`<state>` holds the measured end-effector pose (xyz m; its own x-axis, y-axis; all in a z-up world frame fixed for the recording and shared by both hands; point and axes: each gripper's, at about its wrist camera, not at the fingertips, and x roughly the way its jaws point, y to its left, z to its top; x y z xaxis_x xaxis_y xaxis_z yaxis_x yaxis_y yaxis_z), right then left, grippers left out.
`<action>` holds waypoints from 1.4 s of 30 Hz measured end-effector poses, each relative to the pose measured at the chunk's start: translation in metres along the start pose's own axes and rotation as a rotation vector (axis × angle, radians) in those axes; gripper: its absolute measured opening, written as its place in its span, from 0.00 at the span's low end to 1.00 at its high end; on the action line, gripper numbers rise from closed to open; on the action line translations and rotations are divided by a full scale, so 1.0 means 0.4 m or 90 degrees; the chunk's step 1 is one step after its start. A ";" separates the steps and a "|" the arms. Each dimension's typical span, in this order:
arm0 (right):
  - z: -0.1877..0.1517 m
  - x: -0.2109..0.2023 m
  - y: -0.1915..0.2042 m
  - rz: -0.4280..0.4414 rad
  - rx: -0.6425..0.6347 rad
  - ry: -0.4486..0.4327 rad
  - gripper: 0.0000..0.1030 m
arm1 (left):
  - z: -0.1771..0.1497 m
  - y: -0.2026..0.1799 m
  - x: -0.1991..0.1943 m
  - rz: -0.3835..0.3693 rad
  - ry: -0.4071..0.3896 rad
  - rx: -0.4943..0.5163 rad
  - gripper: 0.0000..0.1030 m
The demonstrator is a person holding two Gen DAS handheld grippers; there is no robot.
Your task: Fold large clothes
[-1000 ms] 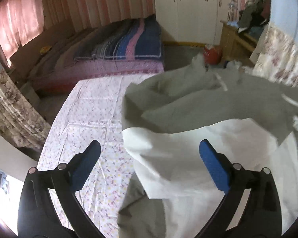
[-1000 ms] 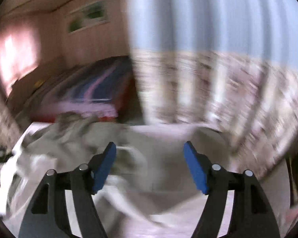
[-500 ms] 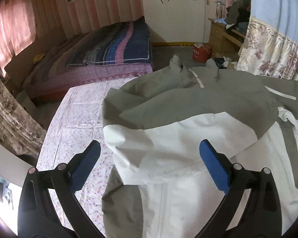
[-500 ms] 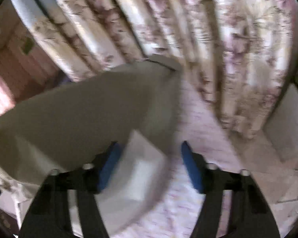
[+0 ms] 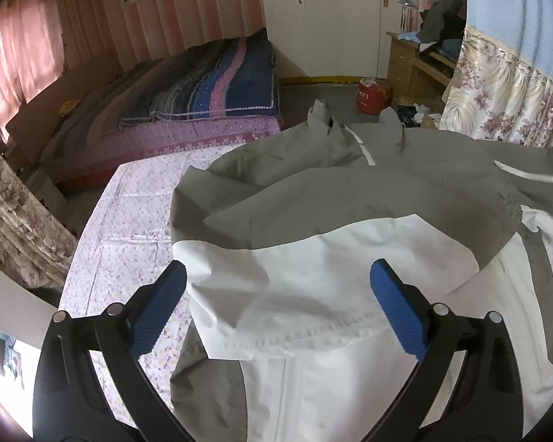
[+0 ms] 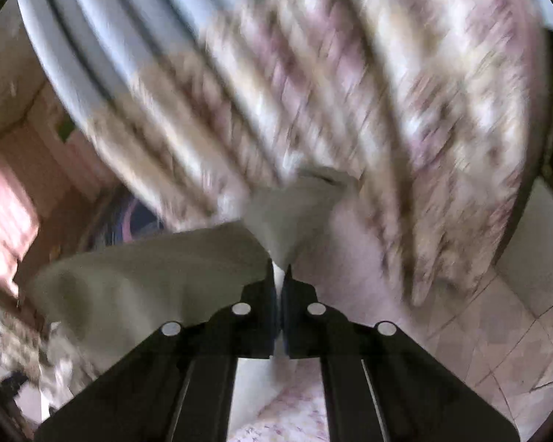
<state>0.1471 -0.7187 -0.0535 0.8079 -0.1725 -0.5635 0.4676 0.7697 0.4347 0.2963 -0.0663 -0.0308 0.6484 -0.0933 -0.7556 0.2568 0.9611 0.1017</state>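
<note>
Over jacket (image 5: pixel 313 294): L gripper (image 5: pixel 276 294) tilted down, jaws wide.

grey-and-white jacket (image 5: pixel 350 221), sleeve folded over front

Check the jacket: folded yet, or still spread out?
Partly folded. One white-cuffed sleeve lies across the jacket body; collar and the rest lie spread on the bed. Right gripper is shut on a fabric edge.

A home bedroom; bed (image 5: pixel 188 110), wardrobe (image 5: pixel 335 18), floral curtains (image 5: pixel 497 99).
</note>
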 end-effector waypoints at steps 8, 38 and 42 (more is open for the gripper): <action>-0.048 -0.133 -0.016 -0.130 -0.011 -0.023 0.02 | 0.000 0.041 0.010 -0.015 -0.003 -0.029 0.96; -0.514 -0.037 0.985 0.229 -0.528 0.297 0.68 | -0.097 0.263 0.003 0.033 0.003 -0.076 0.97; -0.413 -0.048 0.878 0.192 -0.460 0.250 0.68 | -0.089 0.222 0.022 0.016 0.007 -0.065 0.97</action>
<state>0.2366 -0.3438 -0.0060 0.6166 0.2232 -0.7550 -0.1959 0.9723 0.1275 0.2993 0.0275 -0.0513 0.6456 -0.0666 -0.7608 0.1663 0.9846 0.0549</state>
